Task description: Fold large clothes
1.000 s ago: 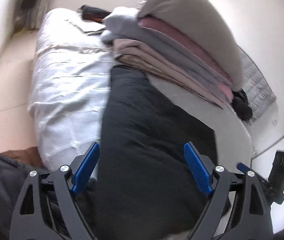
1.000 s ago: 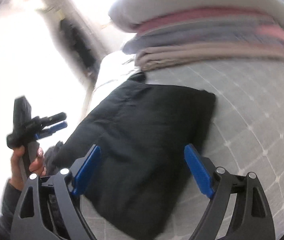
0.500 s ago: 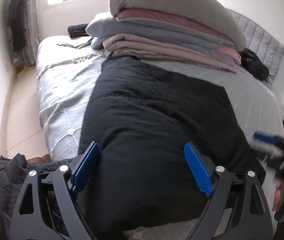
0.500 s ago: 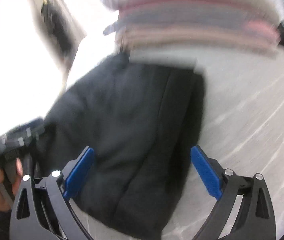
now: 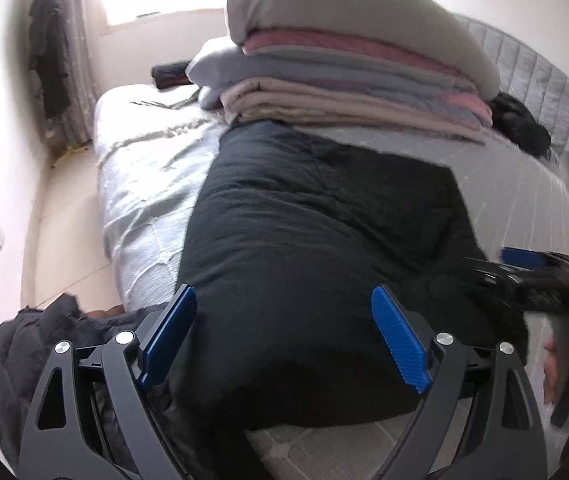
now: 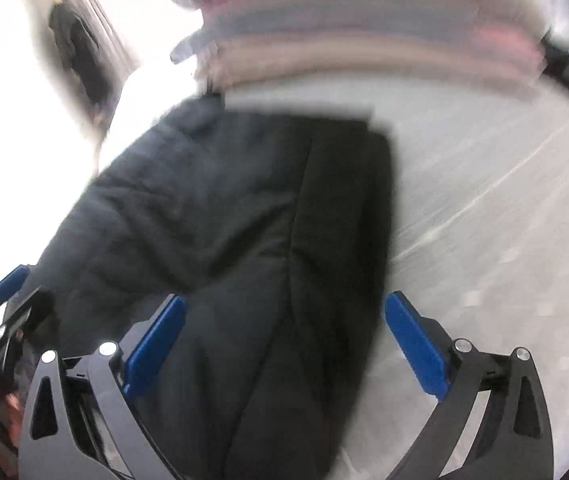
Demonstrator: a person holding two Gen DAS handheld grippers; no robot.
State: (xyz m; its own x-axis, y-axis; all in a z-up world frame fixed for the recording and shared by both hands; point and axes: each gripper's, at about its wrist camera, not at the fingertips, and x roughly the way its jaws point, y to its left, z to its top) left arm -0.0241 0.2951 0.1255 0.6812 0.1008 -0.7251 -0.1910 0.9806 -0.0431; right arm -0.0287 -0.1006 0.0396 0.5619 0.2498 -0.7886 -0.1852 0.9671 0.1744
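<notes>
The black padded jacket (image 5: 316, 256) lies part-folded on the bed (image 5: 144, 184), just before the stacked bedding (image 5: 348, 88). Left gripper (image 5: 284, 336) spread; right gripper (image 6: 284, 344), jaws just widened, empty. Next, probably, pinching an edge to fold over.

Blurring the folded stack (image 6: 364, 28) in the right wrist view; cutting off the black garment (image 5: 304, 260) at the near edge; smearing the right claw (image 5: 496, 264).

The near half of the bed (image 5: 524, 184) is covered by a folded black padded garment (image 5: 316, 248). Passage toward the headboard (image 5: 532, 76) is blocked by a tall stack of folded bedding (image 5: 344, 76). Bare bedspread is seen on either side.
</notes>
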